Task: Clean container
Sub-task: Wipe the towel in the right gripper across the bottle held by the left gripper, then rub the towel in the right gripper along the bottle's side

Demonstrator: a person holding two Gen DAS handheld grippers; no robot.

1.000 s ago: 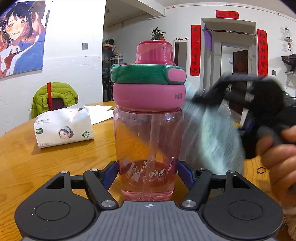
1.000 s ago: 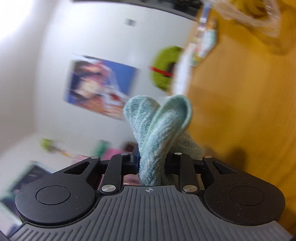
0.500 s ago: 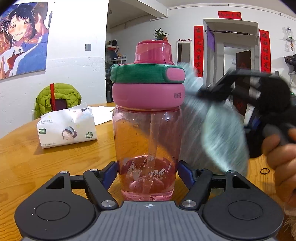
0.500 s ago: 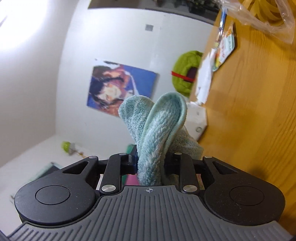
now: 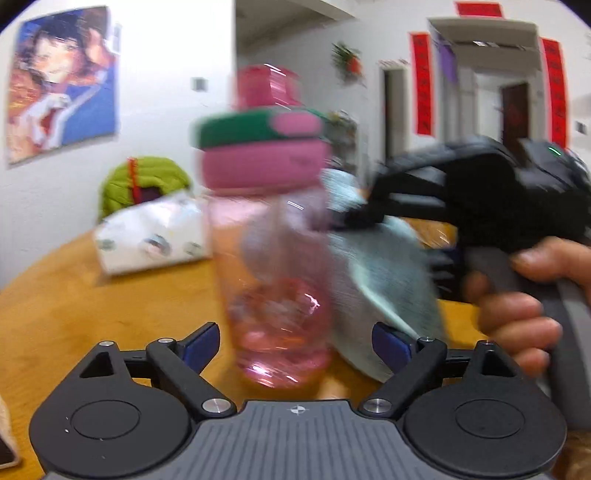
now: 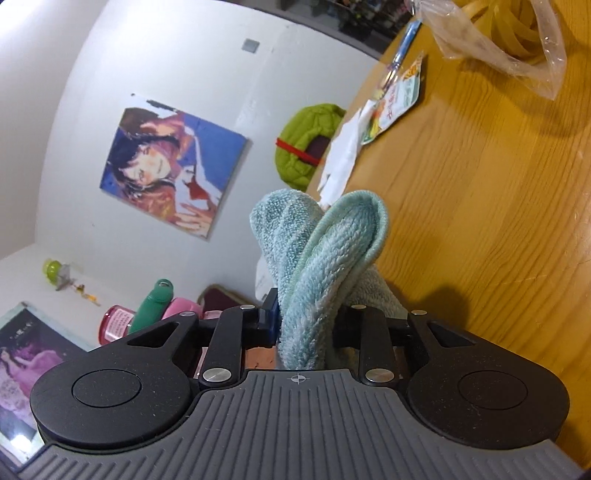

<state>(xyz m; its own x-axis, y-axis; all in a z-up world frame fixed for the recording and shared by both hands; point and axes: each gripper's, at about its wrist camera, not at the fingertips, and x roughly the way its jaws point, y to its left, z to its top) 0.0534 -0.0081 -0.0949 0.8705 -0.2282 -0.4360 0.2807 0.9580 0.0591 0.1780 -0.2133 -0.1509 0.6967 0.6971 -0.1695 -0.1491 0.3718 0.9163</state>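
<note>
A clear pink water bottle (image 5: pixel 275 266) with a pink and green lid stands on the wooden table (image 5: pixel 74 306), blurred and tilted a little. My left gripper (image 5: pixel 295 347) is open, its blue pads apart from the bottle's base on both sides. My right gripper (image 6: pixel 304 321) is shut on a light blue towel (image 6: pixel 325 266). In the left wrist view the towel (image 5: pixel 384 291) hangs against the bottle's right side, held by the right gripper (image 5: pixel 354 218). The bottle's lid (image 6: pixel 155 310) shows at the lower left of the right wrist view.
A white tissue pack (image 5: pixel 147 236) lies behind the bottle on the left, with a green jacket (image 5: pixel 144 184) on a chair behind it. A plastic bag of rubber bands (image 6: pixel 495 33), a snack packet (image 6: pixel 395 99) and papers lie on the far table.
My left gripper has opened and let go of the bottle, which now leans and blurs. The right gripper with the towel has moved closer against the bottle's right side.
</note>
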